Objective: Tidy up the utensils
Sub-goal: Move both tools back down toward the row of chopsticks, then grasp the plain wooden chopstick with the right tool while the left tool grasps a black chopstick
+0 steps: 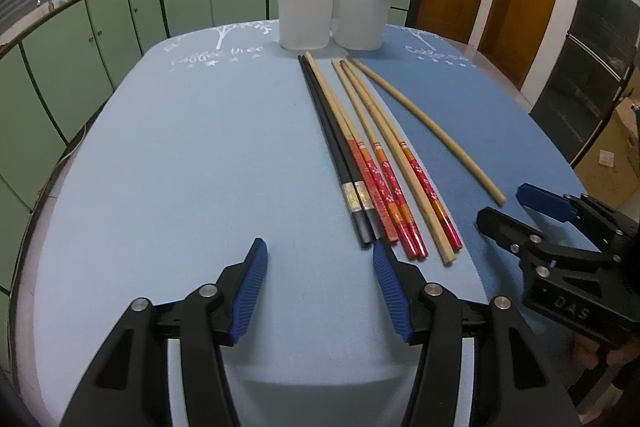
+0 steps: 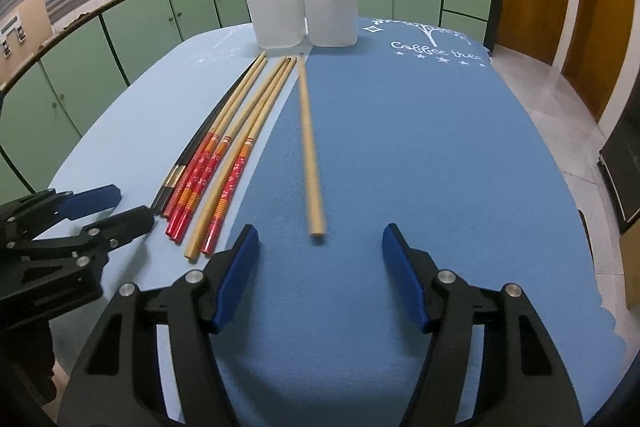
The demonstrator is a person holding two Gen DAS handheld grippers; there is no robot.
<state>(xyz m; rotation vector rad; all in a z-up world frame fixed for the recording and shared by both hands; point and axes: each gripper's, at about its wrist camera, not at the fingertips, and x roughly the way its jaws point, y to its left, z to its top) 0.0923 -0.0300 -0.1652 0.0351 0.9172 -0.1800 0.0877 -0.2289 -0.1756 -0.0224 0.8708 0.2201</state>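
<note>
Left wrist: two white holders (image 1: 334, 9) behind chopsticks (image 1: 376, 163)

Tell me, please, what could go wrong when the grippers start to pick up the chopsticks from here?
1. The bundled chopsticks lie touching, so the open left gripper may catch several at once.
2. The lone plain chopstick is round and could roll away from the open right gripper.
3. The white holders look light; a push might tip them.

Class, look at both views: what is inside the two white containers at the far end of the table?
Nothing shows above the rims of the white containers. Their opaque walls hide the insides, so contents cannot be confirmed. All visible chopsticks lie on the blue table cover in front.
</note>
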